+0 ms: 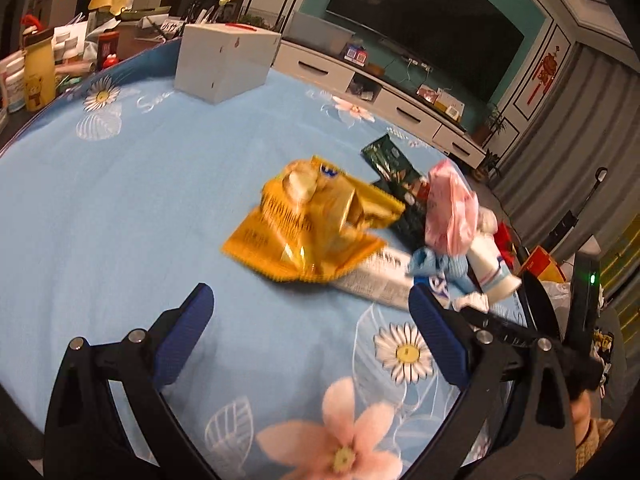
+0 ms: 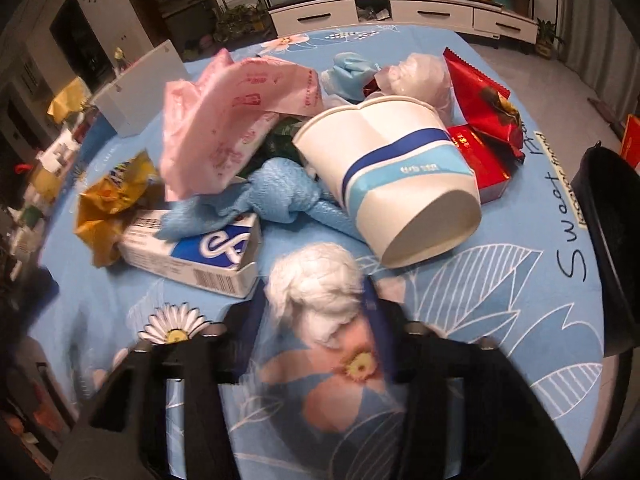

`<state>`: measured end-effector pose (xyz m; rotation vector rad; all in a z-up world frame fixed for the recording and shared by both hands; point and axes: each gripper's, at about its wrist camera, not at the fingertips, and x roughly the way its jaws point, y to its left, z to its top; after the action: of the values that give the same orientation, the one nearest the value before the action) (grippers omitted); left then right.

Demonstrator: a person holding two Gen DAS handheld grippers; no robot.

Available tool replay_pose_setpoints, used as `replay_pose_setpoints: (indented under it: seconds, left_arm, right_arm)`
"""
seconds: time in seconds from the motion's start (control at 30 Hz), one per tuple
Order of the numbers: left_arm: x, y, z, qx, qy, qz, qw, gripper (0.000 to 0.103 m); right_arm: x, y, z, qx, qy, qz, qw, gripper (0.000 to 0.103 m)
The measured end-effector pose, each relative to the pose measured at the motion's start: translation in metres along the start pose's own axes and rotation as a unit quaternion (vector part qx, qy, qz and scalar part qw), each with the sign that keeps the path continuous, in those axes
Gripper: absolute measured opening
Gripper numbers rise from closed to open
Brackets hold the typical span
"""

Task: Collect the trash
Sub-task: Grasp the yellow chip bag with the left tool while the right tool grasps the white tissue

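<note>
A heap of trash lies on the blue flowered tablecloth (image 1: 120, 200). In the left wrist view a yellow snack bag (image 1: 312, 224) lies ahead of my open, empty left gripper (image 1: 308, 320), with a pink plastic bag (image 1: 452, 208) and a green wrapper (image 1: 390, 158) beyond. In the right wrist view my right gripper (image 2: 316, 300) is closed on a white crumpled tissue (image 2: 316, 284). Ahead lie a tipped white paper cup (image 2: 400, 184), a blue-and-white carton (image 2: 192, 256), a blue cloth (image 2: 280, 196), the pink bag (image 2: 228, 120) and a red wrapper (image 2: 484, 100).
A white box (image 1: 224, 60) stands at the table's far side. Bottles and clutter (image 1: 36, 76) crowd the far left. A black bin's rim (image 2: 612, 248) shows at the table's right edge. A TV cabinet (image 2: 400, 12) stands beyond the table.
</note>
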<state>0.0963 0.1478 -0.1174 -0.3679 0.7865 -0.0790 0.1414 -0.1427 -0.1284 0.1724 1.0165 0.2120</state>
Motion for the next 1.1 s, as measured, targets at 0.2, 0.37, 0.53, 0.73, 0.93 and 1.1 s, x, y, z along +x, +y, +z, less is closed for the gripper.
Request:
replay_pose_setpoints:
  seconds: [0.2,0.37,0.53,0.73,0.93,1.1]
  left_arm:
    - [0.022,-0.005,0.018,0.0,-0.006,0.001,1.0,0.085]
    - [0.038,-0.004,0.03,0.002,-0.002,0.01,0.9999,0.07]
    - [0.049,-0.01,0.03,0.019,0.012,0.009,0.9997,0.04]
    - [0.04,-0.019,0.026,0.034,-0.007,0.003,0.9994,0.01]
    - [0.007,-0.02,0.023,0.027,-0.046,-0.013,0.9985,0.004]
    - [-0.029,-0.024,0.02,0.027,-0.076,-0.03,0.9962,0.003]
  right_arm:
    - [-0.006,-0.006,0.0,-0.005,-0.007,-0.004,1.0,0.018]
    - [-0.021,0.003,0.0,-0.025,-0.019,0.009,0.999,0.018]
    - [-0.027,0.008,0.002,-0.031,-0.026,0.017,0.999,0.018]
    - [-0.033,0.01,0.003,-0.034,-0.026,0.018,0.999,0.018]
    - [-0.049,0.013,0.002,-0.037,-0.038,0.023,0.998,0.018]
    - [-0.065,0.016,0.001,-0.042,-0.05,0.033,0.997,0.018]
